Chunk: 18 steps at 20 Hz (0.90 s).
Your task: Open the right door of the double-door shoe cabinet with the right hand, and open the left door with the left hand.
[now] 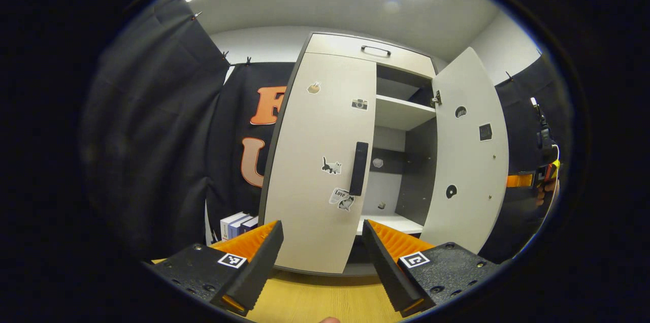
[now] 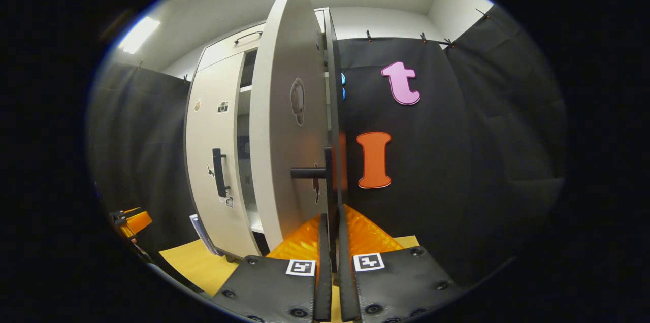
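The pale shoe cabinet stands ahead in the left gripper view. Its left door (image 1: pixel 315 160) is closed, with a dark vertical handle (image 1: pixel 359 168) at its inner edge. My left gripper (image 1: pixel 322 241) hangs open in front of that door, a short way off and touching nothing. The right door (image 1: pixel 469 160) is swung wide open, showing the shelves (image 1: pixel 401 112). In the right gripper view my right gripper (image 2: pixel 330 241) is shut on the right door's handle (image 2: pixel 329 181), with the right door (image 2: pixel 284 135) seen nearly edge-on. The left door (image 2: pixel 208 150) shows behind it.
A drawer with a dark handle (image 1: pixel 376 50) tops the cabinet. Some books (image 1: pixel 236 224) stand beside the cabinet's left side. A wooden surface (image 1: pixel 315 302) lies under the cabinet. Black cloth walls close in on both sides. The other gripper (image 1: pixel 546 175) shows at the far right.
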{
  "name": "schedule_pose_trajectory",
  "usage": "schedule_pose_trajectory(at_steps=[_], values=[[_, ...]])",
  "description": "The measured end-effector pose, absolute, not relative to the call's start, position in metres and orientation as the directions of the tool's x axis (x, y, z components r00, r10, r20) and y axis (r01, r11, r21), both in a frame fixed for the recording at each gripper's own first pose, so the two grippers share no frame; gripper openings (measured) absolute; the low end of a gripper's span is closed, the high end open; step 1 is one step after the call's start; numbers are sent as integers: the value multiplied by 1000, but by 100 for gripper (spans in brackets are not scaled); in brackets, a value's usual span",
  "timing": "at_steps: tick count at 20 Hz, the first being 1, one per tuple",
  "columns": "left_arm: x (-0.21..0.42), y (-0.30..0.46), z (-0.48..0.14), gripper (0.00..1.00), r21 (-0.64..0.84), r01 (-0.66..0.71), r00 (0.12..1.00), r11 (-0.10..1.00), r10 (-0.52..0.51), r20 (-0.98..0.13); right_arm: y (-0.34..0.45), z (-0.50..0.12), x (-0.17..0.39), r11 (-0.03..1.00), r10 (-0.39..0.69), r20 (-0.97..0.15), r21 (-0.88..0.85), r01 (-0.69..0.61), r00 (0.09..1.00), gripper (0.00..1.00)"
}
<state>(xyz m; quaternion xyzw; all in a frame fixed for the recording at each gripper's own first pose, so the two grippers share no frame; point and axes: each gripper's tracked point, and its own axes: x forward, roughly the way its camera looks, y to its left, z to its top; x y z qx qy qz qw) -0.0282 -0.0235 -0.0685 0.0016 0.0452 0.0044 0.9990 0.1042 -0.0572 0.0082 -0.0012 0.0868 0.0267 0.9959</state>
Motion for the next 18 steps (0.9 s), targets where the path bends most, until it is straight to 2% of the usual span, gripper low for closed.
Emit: schedule_pose_trajectory(at_steps=[4, 5, 6, 7, 8, 9, 11, 14, 15, 16, 18], values=[[-15, -28, -68, 94, 20, 16, 995, 1000, -14, -100, -62, 17, 90, 1000, 28, -122, 6, -27, 992, 15], [-9, -32, -65, 94, 18, 28, 995, 999, -26, -94, -63, 16, 87, 1000, 18, -113, 15, -16, 993, 2], [2, -40, -64, 94, 0, 47, 995, 999, -47, -93, -66, 14, 82, 1000, -5, -118, 22, 7, 993, 14], [13, -52, -66, 94, -25, 79, 992, 997, -81, -101, -64, 11, 80, 999, -9, -122, 42, 15, 993, 14], [25, -63, -65, 94, -41, 111, 988, 993, -115, -104, -62, 11, 72, 998, -9, -121, 60, 17, 993, 19], [38, -69, -63, 94, -43, 127, 986, 991, -131, -103, -65, 10, 67, 997, -25, -124, 67, 33, 992, 20], [65, -74, -55, 94, -29, 137, 987, 990, -139, -85, -73, 5, 55, 995, -69, -146, 57, 78, 987, 29], [103, -86, -40, 94, -1, 165, 986, 986, -164, -41, -84, 5, 38, 991, -121, -147, 41, 128, 982, 83], [115, -92, -37, 94, 2, 176, 984, 984, -176, -36, -85, 6, 35, 990, -127, -141, 42, 134, 982, 78], [124, -101, -35, 94, -16, 198, 980, 980, -199, -28, -86, 8, 31, 990, -130, -128, 44, 137, 983, 86], [145, -117, -31, 94, -66, 237, 971, 969, -239, -24, -86, 11, 30, 989, -132, -109, 46, 138, 985, 84]])
